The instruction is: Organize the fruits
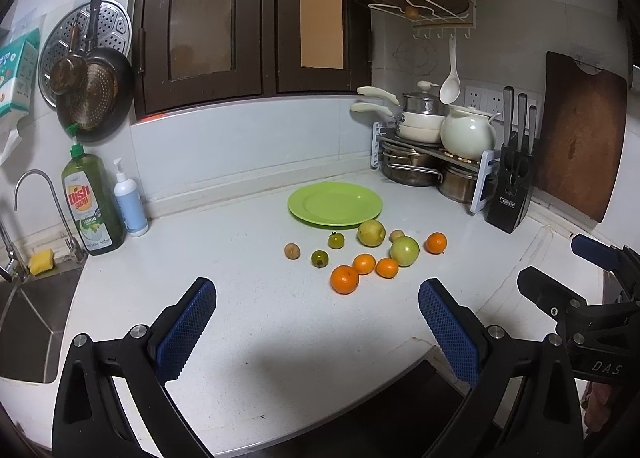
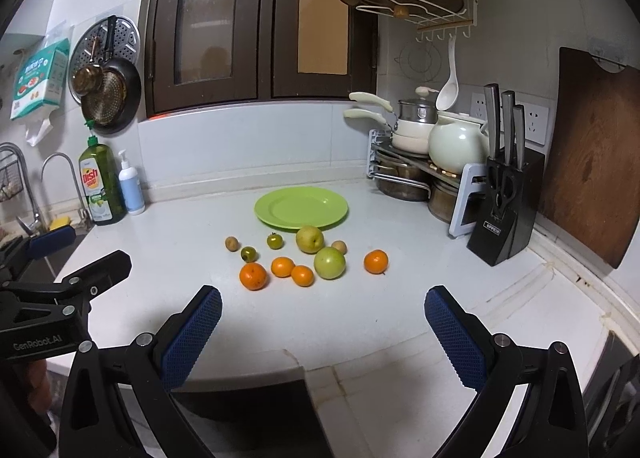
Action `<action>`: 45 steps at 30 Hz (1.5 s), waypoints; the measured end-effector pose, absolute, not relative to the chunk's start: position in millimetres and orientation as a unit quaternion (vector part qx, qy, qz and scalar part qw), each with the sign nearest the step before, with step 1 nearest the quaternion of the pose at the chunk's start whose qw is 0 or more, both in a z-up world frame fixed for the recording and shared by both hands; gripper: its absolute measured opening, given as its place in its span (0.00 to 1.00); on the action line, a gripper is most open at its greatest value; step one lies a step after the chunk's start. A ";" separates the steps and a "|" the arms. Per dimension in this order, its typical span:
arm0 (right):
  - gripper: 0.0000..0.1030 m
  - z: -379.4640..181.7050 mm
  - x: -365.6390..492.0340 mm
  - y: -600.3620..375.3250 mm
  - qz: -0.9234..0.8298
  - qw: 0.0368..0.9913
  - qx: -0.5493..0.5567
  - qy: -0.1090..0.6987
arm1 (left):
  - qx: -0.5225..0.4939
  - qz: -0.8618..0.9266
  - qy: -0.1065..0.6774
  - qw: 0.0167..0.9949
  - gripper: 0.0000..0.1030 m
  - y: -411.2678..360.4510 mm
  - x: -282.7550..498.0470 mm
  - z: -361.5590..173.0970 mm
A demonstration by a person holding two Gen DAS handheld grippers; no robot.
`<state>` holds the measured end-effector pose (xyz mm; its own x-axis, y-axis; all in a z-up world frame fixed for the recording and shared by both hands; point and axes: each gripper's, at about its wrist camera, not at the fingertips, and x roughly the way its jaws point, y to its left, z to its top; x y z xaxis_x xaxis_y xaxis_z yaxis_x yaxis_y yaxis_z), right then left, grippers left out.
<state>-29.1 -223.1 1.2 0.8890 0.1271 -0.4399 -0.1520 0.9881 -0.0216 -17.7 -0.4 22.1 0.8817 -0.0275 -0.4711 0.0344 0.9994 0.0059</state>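
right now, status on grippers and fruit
Left gripper open, right gripper open, both empty. Fruit loose on counter, plate bare. Nothing in the way.

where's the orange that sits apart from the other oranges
In both wrist views the lone orange sits on the counter at the right end of the fruit cluster, just right of the green apple, toward the knife block.
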 end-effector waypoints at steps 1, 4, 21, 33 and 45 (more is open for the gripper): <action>0.99 1.0 -29.2 -222.8 0.071 0.972 -0.028 0.224 | 0.007 -0.016 0.243 0.970 1.00 0.4 -17.5 22.9; 0.99 1.2 -29.3 -222.6 0.072 0.971 -0.027 0.225 | 0.007 -0.016 0.244 0.970 1.00 0.6 -17.4 23.0; 0.99 1.4 -24.2 -221.9 0.078 0.970 -0.025 0.230 | 0.009 -0.018 0.242 0.970 1.00 -0.1 -14.6 25.5; 0.99 0.7 -12.8 -226.0 0.078 0.969 -0.023 0.233 | 0.014 -0.018 0.245 0.969 1.00 -4.2 -2.6 25.2; 0.99 -5.1 5.3 -223.0 0.082 0.966 -0.019 0.243 | 0.014 -0.018 0.256 0.966 1.00 1.0 15.9 19.6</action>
